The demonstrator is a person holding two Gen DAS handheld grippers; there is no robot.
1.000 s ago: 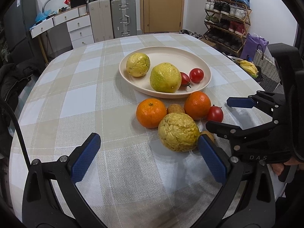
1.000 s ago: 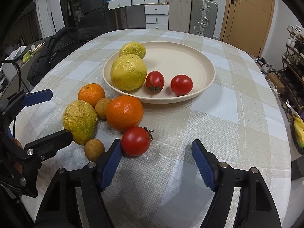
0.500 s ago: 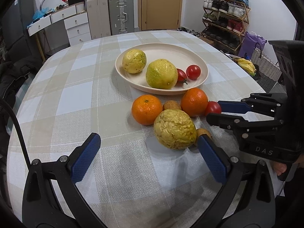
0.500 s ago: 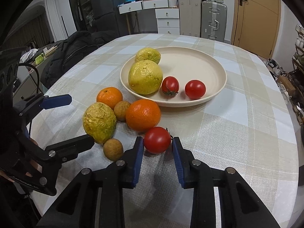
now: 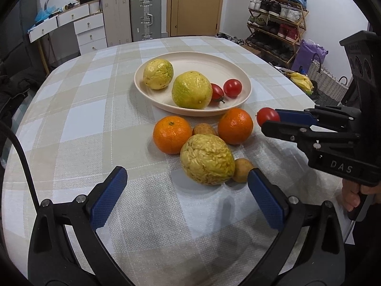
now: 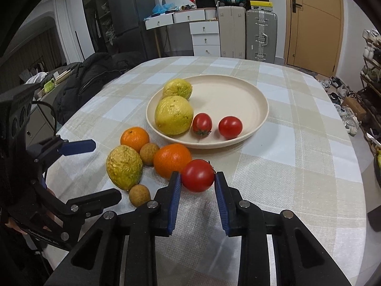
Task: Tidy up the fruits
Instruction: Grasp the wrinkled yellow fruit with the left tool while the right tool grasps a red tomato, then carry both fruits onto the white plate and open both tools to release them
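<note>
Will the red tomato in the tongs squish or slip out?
The tomato looks smooth and shiny, so it might slip if the right tongs loosen. Its skin looks thin, so a hard squeeze could probably burst it. It is round, so once set in the plate it will likely roll a little.

Fruit count by kind

Three tomatoes (image 6: pixel 198 175), two oranges (image 6: pixel 134 139), three wrinkled yellow fruits (image 6: pixel 124 167), two small brown fruits (image 6: pixel 140 195), one plate (image 6: pixel 258 100).
</note>
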